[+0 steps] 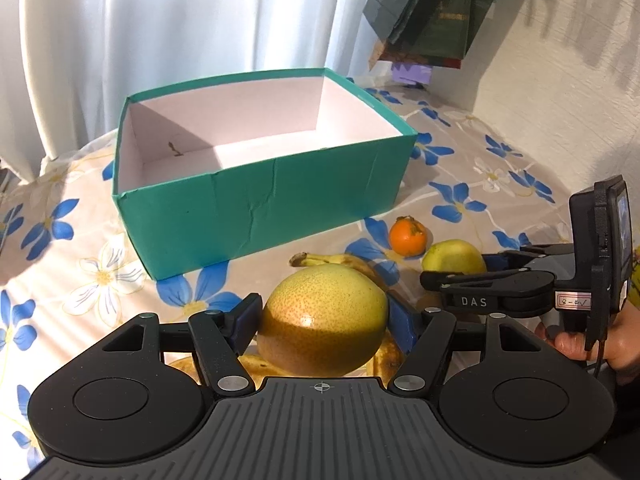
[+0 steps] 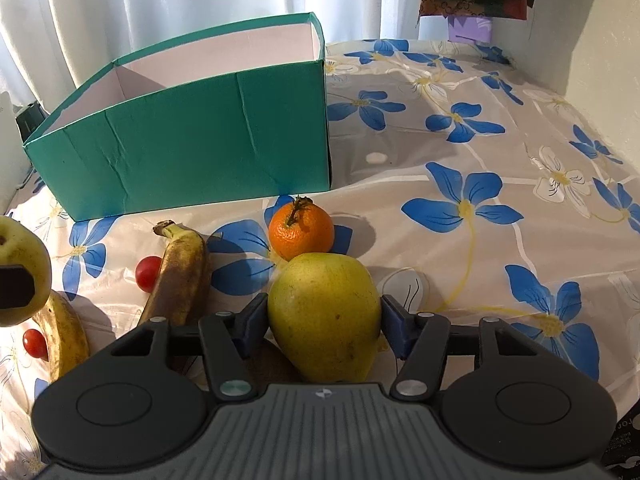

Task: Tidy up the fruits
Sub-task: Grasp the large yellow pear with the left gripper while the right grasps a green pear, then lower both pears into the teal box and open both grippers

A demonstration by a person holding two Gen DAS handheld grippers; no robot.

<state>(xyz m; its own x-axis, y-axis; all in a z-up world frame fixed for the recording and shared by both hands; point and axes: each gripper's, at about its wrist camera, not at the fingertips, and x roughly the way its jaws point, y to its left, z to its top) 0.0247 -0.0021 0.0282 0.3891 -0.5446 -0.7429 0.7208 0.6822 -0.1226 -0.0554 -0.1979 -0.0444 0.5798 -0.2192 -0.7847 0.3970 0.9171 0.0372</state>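
Jaws first: my left gripper (image 1: pixel 322 320) is clamped on a big yellow-green pear (image 1: pixel 322 318), both blue pads pressed against its sides, and it's held up off the counter (image 1: pixel 460 160) with two bananas visible underneath it. My right gripper (image 2: pixel 324 322) has its jaws around a second, greener pear (image 2: pixel 325 316); the pads sit right up against its sides, so I'd call that a grip too, though this pear looks like it's resting low by the cloth. Just beyond it, touching or nearly so, sits a mandarin (image 2: pixel 301 231) with its little stem up. To the left of that lies a brown-spotted banana (image 2: pixel 178 276), with a cherry tomato (image 2: pixel 147 273) beside it, and a second banana (image 2: pixel 64 336) and another cherry tomato (image 2: pixel 35 343) closer to the left edge. Behind all the fruit stands the teal box (image 1: pixel 260 204), open on top, white inside, nothing in it that I can see. Everything sits on a blue flower-print tablecloth (image 2: pixel 460 200), white curtain (image 1: pixel 160 20) behind. From my left camera I can also see the hand (image 1: pixel 580 340) holding the right gripper.
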